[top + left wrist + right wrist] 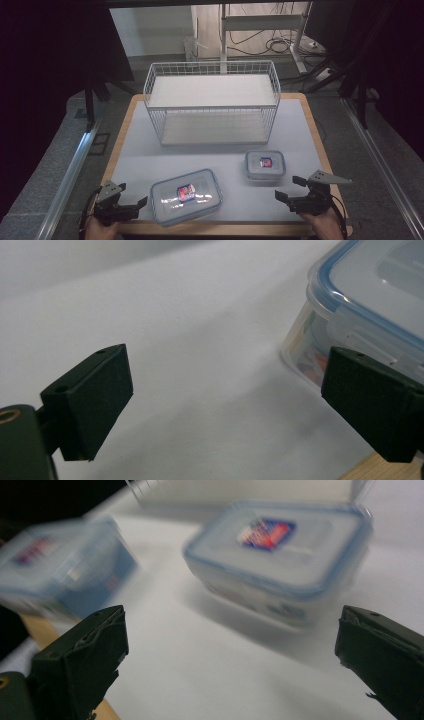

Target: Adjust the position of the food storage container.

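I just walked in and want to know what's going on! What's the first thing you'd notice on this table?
The big white wire basket stands out first, at the far middle of the table. In front of it sit two clear lidded boxes with blue rims: a large box near the front edge and a small box to its right. An open left claw waits beside the large box, and an open right claw waits near the small one.

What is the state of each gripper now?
Left gripper: open, holding nothing.
Right gripper: open, holding nothing.
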A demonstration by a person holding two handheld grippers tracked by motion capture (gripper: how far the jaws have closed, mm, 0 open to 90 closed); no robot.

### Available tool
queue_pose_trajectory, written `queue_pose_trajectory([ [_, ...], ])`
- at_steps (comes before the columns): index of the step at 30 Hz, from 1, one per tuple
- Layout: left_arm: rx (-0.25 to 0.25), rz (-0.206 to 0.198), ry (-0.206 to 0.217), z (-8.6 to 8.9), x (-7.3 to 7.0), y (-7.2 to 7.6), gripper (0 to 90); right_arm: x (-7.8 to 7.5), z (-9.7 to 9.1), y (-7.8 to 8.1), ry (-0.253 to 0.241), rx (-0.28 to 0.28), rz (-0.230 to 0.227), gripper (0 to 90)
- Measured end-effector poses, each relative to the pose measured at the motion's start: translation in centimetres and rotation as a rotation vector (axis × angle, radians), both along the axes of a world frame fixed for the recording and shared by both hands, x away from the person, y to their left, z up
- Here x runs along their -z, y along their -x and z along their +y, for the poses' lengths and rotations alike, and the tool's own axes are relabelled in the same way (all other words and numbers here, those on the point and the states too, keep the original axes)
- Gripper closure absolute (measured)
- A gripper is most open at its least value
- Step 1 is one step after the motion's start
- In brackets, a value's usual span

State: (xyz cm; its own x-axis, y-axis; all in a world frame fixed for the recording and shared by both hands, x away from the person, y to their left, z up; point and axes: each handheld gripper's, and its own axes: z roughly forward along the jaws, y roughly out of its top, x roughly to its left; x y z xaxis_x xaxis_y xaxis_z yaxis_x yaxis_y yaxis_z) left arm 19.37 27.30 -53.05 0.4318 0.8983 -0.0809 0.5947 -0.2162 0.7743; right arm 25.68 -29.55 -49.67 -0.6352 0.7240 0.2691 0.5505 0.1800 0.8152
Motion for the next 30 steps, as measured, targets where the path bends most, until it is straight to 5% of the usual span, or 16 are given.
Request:
queue_pose_trajectory([
  [3,-0.002,-0.001,-0.008,0.0,0.0,0.0,5.5,0.3,0.1,-0.1,0.06,-0.008,0.0,3.8],
  [5,0.002,-0.003,0.003,0.1,0.0,0.0,5.1,0.5,0.6,-0.3,0.145,-0.026,-0.001,9.3],
  [9,-0.014,0.002,-0.007,0.1,0.1,0.0,0.6,0.4,1.1,-0.1,0.181,-0.047,-0.005,14.0],
  [19,-0.024,-0.002,0.008,0.2,0.0,-0.1,0.0,0.1,1.4,-0.2,0.197,-0.046,-0.009,20.4],
  [30,-0.009,-0.03,-0.034,-0.1,-0.3,0.3,2.5,-0.4,1.9,0.0,0.238,-0.05,-0.005,30.3],
])
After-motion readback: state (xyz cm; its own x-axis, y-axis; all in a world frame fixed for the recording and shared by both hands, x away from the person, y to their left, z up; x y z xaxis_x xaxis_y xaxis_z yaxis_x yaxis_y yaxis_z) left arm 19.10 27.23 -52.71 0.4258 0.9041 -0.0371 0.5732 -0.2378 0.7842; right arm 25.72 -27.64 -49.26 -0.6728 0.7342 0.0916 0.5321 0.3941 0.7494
